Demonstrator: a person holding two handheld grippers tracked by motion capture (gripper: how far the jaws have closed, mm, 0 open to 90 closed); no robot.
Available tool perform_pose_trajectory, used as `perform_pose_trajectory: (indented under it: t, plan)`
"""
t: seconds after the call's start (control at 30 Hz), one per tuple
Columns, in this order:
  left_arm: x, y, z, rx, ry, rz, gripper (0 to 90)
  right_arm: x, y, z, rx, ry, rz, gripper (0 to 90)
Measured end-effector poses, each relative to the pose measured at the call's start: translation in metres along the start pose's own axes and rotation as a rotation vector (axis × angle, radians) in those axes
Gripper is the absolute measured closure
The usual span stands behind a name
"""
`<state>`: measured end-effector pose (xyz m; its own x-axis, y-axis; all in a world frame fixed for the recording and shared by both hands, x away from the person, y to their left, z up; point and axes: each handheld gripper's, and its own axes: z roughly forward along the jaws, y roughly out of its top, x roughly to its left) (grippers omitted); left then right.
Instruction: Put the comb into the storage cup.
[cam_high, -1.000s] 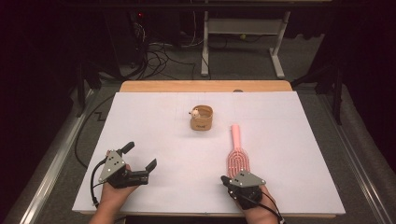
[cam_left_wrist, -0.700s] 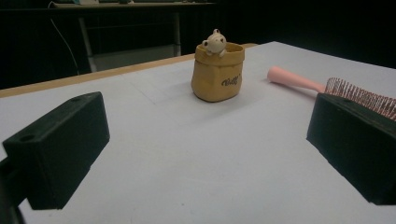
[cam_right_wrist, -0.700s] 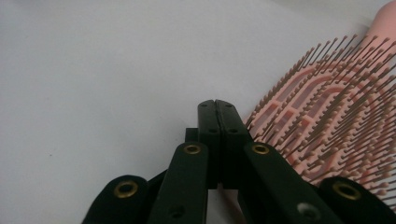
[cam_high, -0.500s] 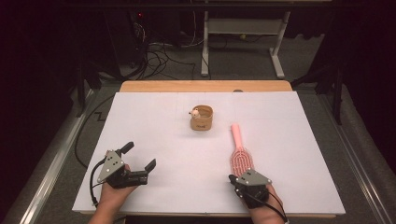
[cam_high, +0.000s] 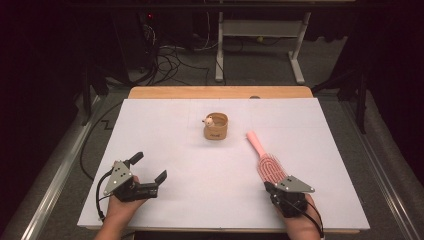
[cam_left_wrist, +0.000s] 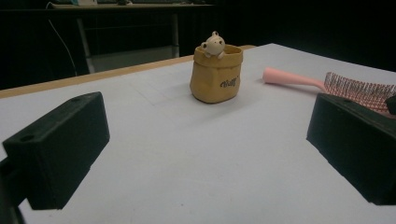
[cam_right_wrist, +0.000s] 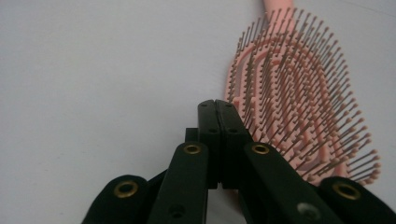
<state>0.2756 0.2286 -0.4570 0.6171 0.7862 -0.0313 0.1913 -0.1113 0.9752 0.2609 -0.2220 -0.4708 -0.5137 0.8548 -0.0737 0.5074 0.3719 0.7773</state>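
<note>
A pink hairbrush (cam_high: 270, 167) lies bristles up on the white table top (cam_high: 200, 200), right of centre, with its handle pointing away and to the left. My right gripper (cam_high: 274, 186) is shut and empty at the near end of the brush head. In the right gripper view its closed tips (cam_right_wrist: 217, 106) lie along the left edge of the brush head (cam_right_wrist: 289, 107). A tan pouch (cam_high: 216, 126) with a small toy bear peeking out stands in the middle, farther back. My left gripper (cam_high: 148, 167) rests at the front left, wide open and empty, facing the pouch (cam_left_wrist: 217, 74).
The white sheet covers a wooden table whose bare strip (cam_high: 220, 92) shows at the far edge. Metal rails run along both sides. Beyond the table is a dark floor with cables (cam_high: 165, 55) and desk legs (cam_high: 220, 45).
My right gripper has slid to the right along the front of the table, still shut. The brush head has swung a little to the right with it. The left gripper has stayed put.
</note>
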Motion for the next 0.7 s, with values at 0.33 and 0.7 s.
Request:
perform_pose_trajectory:
  t: [0.33, 0.7]
  plan:
    - [0.000, 0.000, 0.001, 0.003, -0.003, 0.002, 0.0, -0.025, -0.005, -0.004, 0.005, -0.034, 0.060, 90.0]
    - [0.001, 0.000, 0.001, 0.001, 0.005, -0.001, 0.0, -0.038, -0.009, -0.006, -0.005, -0.020, 0.083, 90.0]
